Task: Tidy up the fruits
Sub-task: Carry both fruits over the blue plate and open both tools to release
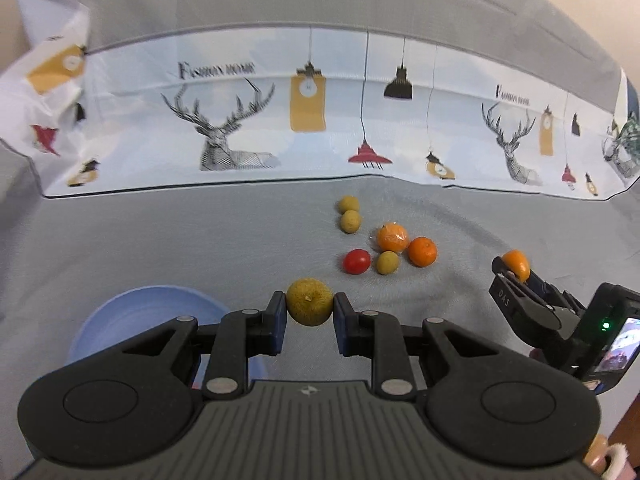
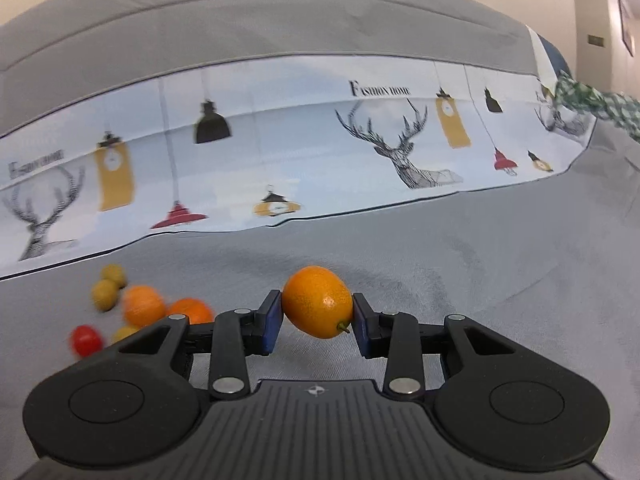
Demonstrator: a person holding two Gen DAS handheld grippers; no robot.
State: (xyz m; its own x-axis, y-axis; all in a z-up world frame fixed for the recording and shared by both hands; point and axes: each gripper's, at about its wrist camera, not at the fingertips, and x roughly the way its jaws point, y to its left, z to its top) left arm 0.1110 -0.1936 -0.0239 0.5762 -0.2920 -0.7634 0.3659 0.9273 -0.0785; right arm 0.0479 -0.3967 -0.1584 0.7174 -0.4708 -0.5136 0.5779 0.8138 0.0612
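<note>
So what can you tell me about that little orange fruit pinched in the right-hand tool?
The kumquat is a small oval fruit with glossy, finely dimpled orange skin and a short greenish stem nub at its lower right end. It looks whole and unbruised. It lies tilted, long axis roughly across the right gripper, whose blue-padded fingers press on its two ends. Nothing else touches it: it hangs clear above the grey cloth, to the right of the loose fruit still lying there.
</note>
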